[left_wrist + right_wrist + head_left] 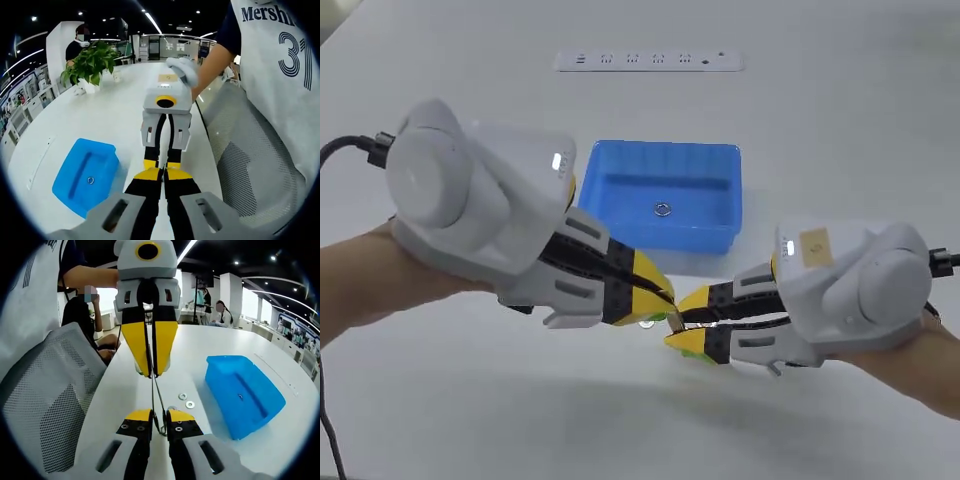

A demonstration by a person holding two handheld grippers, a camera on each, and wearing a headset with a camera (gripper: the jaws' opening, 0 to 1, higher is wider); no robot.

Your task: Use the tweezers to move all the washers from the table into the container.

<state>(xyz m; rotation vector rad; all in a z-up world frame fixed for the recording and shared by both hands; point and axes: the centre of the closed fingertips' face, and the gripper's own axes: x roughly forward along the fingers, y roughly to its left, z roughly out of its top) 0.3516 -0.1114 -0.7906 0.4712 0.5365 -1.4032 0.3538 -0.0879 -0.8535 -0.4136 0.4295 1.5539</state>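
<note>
The two grippers meet tip to tip low over the white table, just in front of the blue container (620, 165). My left gripper (665, 298) and my right gripper (680, 320) are both shut on thin metal tweezers (155, 390), which run straight from one pair of yellow tips to the other. One washer (663, 209) lies inside the container. Two loose washers (183, 396) (190, 404) rest on the table between the tweezers and the container (245, 390). A third washer (647, 323) peeks out under the tips.
A white power strip (650, 61) lies behind the container. A grey mesh chair (55, 400) stands at the table's near edge. A potted plant (90, 62) sits far down the table, and people stand in the background.
</note>
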